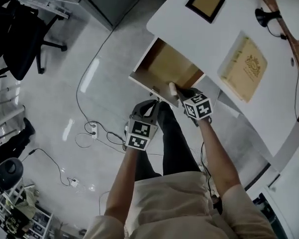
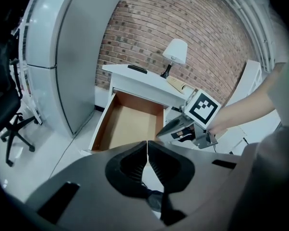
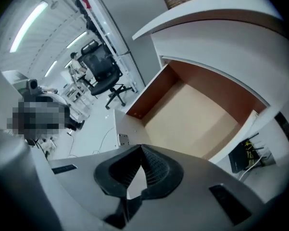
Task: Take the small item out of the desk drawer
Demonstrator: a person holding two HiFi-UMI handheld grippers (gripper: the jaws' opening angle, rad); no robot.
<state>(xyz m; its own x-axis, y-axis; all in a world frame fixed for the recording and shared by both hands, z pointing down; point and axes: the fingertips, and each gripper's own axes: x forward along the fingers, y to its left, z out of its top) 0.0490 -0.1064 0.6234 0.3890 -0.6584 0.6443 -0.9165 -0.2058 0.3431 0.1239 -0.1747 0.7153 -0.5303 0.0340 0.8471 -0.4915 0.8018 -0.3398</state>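
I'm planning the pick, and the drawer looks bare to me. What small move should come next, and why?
Probably open the right gripper and tip it toward the near end of the drawer. The drawer stands open, its visible floor looks bare, and this gripper is shut, so anything inside may lie where the gripper's body blocks the view.

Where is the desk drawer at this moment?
In the head view the drawer stands open near the picture's centre, sticking out of the white desk on its left side, just above the right gripper.
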